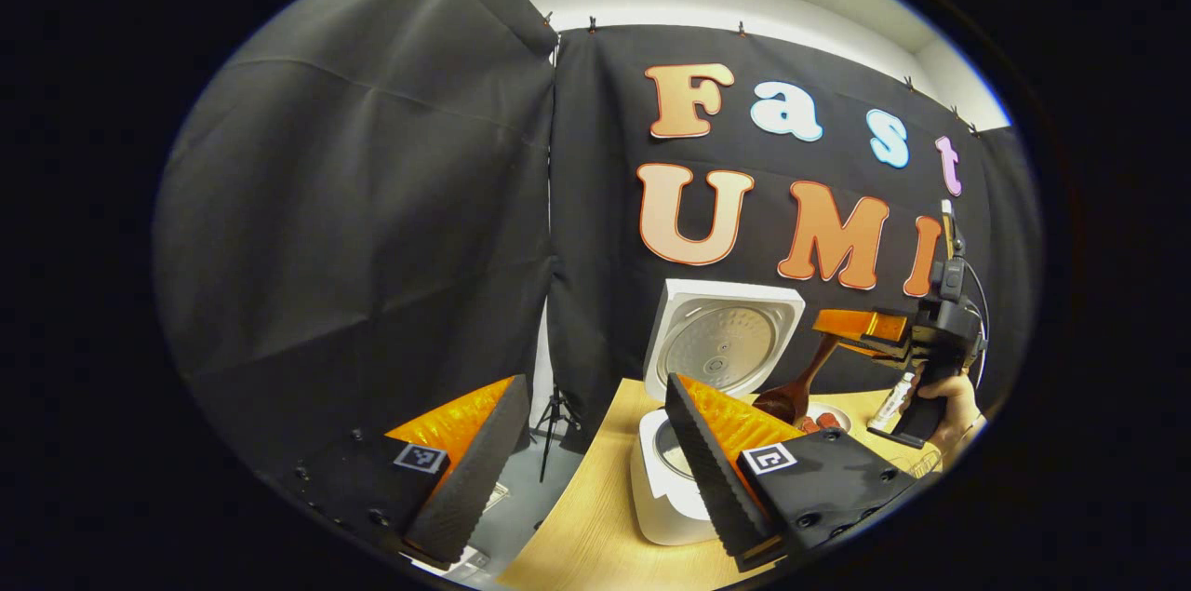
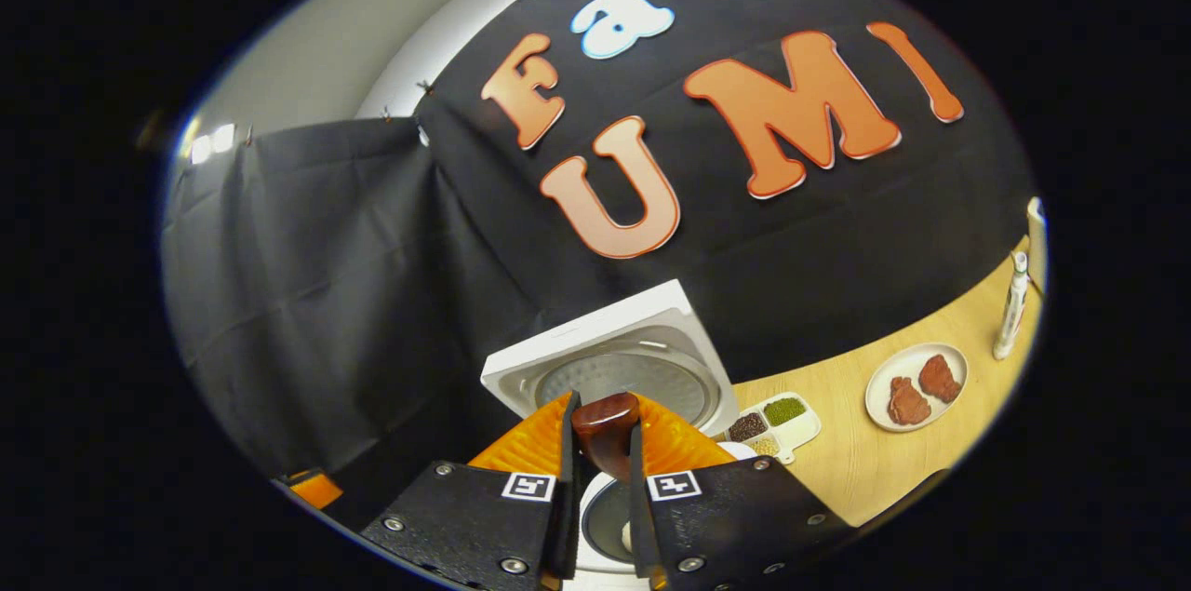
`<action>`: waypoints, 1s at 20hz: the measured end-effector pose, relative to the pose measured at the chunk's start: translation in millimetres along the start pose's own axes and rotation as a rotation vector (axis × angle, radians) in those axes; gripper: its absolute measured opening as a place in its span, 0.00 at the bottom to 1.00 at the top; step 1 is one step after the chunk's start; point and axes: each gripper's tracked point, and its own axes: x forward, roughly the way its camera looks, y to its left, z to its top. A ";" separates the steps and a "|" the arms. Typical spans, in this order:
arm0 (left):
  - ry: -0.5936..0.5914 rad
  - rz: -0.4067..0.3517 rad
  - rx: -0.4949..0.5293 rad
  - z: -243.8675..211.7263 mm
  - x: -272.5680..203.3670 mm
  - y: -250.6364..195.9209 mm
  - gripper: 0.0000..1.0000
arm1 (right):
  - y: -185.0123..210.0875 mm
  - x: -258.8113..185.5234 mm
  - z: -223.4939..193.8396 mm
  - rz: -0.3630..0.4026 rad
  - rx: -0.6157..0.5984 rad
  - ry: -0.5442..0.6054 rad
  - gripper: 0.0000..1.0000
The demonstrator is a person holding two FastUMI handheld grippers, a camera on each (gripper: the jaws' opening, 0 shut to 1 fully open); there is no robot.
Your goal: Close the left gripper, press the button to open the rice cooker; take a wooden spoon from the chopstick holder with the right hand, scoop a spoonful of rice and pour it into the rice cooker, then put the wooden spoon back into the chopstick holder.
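Right gripper (image 2: pixel 603 465) is clamped on the wooden spoon (image 2: pixel 605 437) handle, bowl hanging right above the rice cooker (image 1: pixel 665 493); left gripper (image 1: pixel 591 470) hangs wide open, holding nothing. Lid (image 1: pixel 724 340) is already up, so looks like the pour is underway or about done, and what's left is putting the spoon back in the chopstick holder.

We saw the rice cooker (image 2: pixel 609 368) on the table (image 2: pixel 865 470), divided tray (image 2: pixel 777 423) beside it, plate (image 2: pixel 916 384) farther right.

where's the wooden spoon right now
The wooden spoon is clamped in the right gripper, its bowl hanging above the open rice cooker, in front of the raised lid.
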 end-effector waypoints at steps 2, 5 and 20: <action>-0.002 -0.011 -0.003 1.5 -2.0 -6.7 1.00 | -25.8 -13.6 12.0 -0.017 0.105 -0.022 0.22; -0.009 -0.036 0.005 4.7 -3.6 -22.4 0.99 | -74.1 -46.7 39.3 -0.061 0.215 -0.084 0.22; -0.033 -0.158 0.018 17.6 -3.2 -112.6 1.00 | -307.3 -309.6 135.4 -0.441 0.357 -0.379 0.22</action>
